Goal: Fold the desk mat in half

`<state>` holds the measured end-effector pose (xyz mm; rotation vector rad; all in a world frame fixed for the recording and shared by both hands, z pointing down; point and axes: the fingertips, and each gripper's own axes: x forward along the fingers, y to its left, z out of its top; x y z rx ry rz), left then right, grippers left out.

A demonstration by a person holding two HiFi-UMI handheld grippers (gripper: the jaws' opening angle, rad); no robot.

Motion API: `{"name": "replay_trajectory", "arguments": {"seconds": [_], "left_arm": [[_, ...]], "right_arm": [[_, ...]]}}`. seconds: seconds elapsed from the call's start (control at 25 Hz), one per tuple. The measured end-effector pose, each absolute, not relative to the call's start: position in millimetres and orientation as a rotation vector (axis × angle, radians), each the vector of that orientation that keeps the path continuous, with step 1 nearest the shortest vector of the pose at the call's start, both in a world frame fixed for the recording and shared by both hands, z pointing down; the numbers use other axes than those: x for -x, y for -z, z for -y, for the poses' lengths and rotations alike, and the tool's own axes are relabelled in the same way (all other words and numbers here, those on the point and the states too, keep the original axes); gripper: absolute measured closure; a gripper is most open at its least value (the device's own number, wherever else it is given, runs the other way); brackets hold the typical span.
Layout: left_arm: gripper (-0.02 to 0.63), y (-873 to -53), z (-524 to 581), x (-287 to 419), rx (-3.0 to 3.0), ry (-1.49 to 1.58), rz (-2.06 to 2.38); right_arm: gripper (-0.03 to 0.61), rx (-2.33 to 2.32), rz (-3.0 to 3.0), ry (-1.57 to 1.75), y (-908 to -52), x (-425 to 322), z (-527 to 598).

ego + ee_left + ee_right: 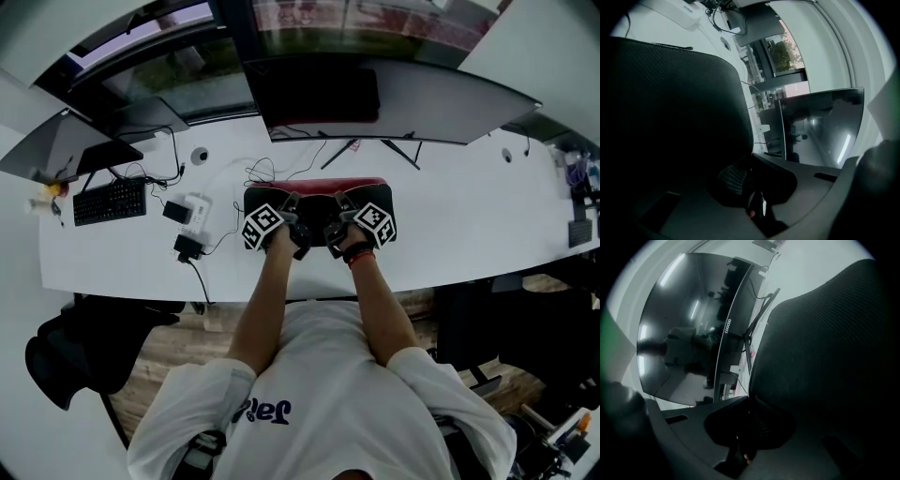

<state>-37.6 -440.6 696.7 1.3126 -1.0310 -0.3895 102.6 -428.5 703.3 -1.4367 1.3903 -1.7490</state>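
Dead centre on the worktop (469,216), the desk mat (319,208) runs left-right. The left gripper (291,214) and right gripper (342,214) sit side by side, jaws pinching its near edge.

The head view looked steeply down on the desk (450,234) from overhead. Both gripper views sat close against the mat (670,117), facing the monitor (412,108) all three shared.
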Motion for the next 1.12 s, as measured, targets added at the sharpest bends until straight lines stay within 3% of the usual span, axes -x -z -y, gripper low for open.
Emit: {"name": "replay_trajectory", "arguments": {"seconds": [0.76,1.12], "left_arm": [[0.565,-715,460,37,-1.251,0.382,1.043],[0.541,-713,468,43,-1.265,0.413,1.065]], "right_arm": [[0.517,1.439,-1.340,1.808,-724,-104,452],[0.483,1.438,-1.351,1.800,-725,-103,457]]}}
